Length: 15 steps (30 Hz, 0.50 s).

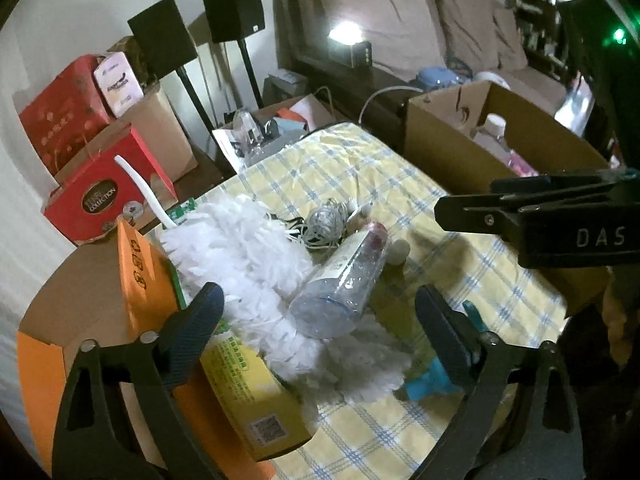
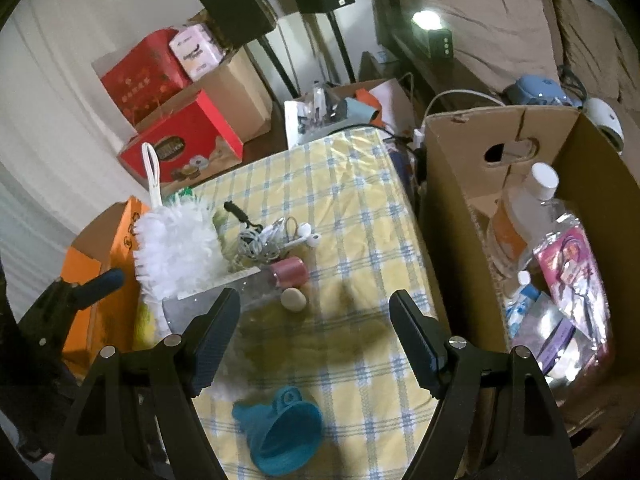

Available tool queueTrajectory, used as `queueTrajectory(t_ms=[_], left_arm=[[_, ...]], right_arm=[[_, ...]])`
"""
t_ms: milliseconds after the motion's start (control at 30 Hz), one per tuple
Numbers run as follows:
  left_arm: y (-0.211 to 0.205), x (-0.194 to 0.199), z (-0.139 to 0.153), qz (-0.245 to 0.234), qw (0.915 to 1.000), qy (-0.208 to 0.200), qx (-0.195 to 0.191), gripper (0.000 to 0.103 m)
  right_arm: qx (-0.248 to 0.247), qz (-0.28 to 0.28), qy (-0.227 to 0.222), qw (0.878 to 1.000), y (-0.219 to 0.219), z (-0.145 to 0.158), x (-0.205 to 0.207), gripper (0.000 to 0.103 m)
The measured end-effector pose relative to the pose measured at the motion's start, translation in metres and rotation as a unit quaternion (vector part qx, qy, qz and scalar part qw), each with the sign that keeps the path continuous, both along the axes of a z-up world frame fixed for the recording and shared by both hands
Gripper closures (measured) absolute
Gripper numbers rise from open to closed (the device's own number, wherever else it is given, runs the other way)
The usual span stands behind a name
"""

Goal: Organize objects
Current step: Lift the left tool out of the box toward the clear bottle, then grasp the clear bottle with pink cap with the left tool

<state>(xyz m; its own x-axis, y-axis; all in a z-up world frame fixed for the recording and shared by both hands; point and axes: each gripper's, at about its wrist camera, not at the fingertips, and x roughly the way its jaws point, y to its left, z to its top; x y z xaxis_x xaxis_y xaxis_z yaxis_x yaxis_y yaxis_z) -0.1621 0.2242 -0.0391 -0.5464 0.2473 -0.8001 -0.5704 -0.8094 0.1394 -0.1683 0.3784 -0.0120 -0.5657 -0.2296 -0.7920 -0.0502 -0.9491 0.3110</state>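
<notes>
Your left hand-held gripper [image 1: 316, 320] is spread wide, nothing pinched; the clear bottle [image 1: 340, 284] lies between its fingers at frame centre, on the white duster [image 1: 240, 248]. Take it at mid-body. Your right hand-held gripper [image 2: 314, 334], also spread, hovers over bare worktop [image 2: 360, 208]. The cardboard box [image 2: 460, 208] at the right edge has room.

Blue funnel [image 1: 430, 384] mostly hidden behind left gripper finger [image 1: 452, 344]; yellow box [image 1: 256, 400] print too small to read; bottle [image 2: 224, 300] body largely behind right gripper finger [image 2: 214, 344]
</notes>
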Motion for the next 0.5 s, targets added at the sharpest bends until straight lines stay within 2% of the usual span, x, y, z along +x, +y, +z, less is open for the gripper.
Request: queueTrajectory(t_ms=[100, 367, 500], left_arm=[[0.004, -0.002, -0.006, -0.003, 0.9999, 0.002, -0.013, 0.018], [0.017, -0.008, -0.013, -0.032, 0.9990, -0.008, -0.029, 0.020], [0.020, -0.013, -0.018, -0.048, 0.9982, -0.028, -0.024, 0.021]], right_arm=[[-0.011, 0.001, -0.004, 1.000, 0.000, -0.005, -0.001, 0.023], [-0.033, 0.003, -0.011, 0.999, 0.002, -0.012, -0.002, 0.023], [-0.040, 0.003, -0.014, 0.999, 0.002, -0.015, -0.003, 0.023]])
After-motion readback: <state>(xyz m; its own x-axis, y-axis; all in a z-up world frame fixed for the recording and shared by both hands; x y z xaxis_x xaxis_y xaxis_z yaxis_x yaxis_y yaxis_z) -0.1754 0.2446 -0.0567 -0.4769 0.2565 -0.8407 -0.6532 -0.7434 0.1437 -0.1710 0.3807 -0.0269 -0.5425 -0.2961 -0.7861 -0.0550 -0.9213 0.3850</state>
